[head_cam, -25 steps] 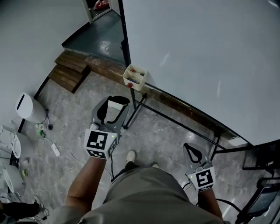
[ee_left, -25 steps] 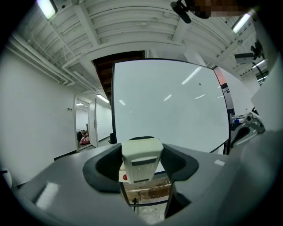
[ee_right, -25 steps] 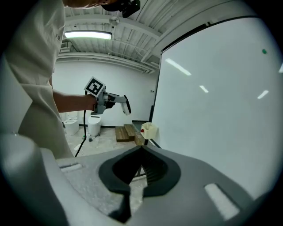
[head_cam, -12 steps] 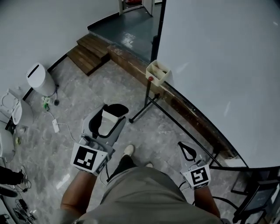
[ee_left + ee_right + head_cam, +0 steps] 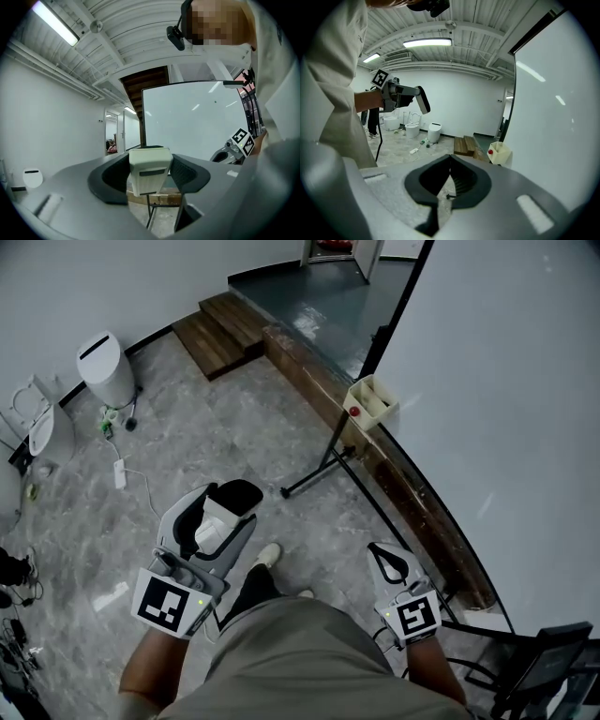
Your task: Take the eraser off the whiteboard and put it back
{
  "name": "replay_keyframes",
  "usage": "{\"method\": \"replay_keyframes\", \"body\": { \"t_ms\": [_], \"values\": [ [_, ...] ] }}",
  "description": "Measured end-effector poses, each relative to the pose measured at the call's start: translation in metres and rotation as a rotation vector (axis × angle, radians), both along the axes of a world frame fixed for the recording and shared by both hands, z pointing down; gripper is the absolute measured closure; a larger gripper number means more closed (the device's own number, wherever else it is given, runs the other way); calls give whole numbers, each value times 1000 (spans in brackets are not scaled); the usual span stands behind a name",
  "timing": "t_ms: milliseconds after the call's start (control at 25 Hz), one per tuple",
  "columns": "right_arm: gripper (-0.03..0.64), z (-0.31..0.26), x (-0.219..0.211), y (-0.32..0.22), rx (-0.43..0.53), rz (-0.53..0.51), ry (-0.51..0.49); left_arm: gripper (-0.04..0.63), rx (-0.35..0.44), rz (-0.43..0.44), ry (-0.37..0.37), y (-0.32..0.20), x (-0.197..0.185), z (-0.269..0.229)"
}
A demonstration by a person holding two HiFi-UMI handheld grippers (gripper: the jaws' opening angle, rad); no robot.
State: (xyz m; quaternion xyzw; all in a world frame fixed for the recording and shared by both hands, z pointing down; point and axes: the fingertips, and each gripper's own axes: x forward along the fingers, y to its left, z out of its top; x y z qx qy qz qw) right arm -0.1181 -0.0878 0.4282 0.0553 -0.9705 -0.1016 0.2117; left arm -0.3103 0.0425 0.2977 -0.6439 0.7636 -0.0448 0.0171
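Observation:
A white block eraser [image 5: 216, 527] sits between the dark pads of my left gripper [image 5: 225, 504], which is shut on it and held level over the floor at the lower left of the head view. The left gripper view shows the eraser [image 5: 149, 172] upright between the jaws, with the whiteboard [image 5: 187, 122] some way beyond it. My right gripper [image 5: 392, 559] is shut and empty at the lower right, close to the foot of the whiteboard [image 5: 506, 381]. In the right gripper view its pads [image 5: 450, 161] meet with nothing between them.
A cream tray [image 5: 370, 401] with a red thing in it hangs at the whiteboard's lower left corner, above the black stand leg [image 5: 319, 472]. Wooden steps [image 5: 225, 329] lie at the back. A white bin [image 5: 105, 369], a toilet [image 5: 42, 423] and a power strip [image 5: 120, 474] stand at the left.
Both grippers have drawn back toward the body and lower in the head view, the left more, and the view has swung so the tray sits farther right. The eraser stays gripped.

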Motion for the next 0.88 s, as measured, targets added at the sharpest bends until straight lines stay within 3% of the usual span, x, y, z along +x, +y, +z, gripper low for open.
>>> {"method": "replay_keyframes", "body": {
  "t_ms": [240,480,720,880],
  "values": [
    [614,-2,-17,1,-13,-26,2,324,-3,-11,-7,0,-9,-2],
    [614,-3,-24,-8,-15,-2,13,322,28,51,9,-23,-15,-7],
    [614,-3,-17,-39,-1,98,12,322,-1,137,12,-72,-25,-5],
    [614,-6,-9,-55,-47,199,-9,322,-11,200,8,-113,-30,-4]
  ]
}}
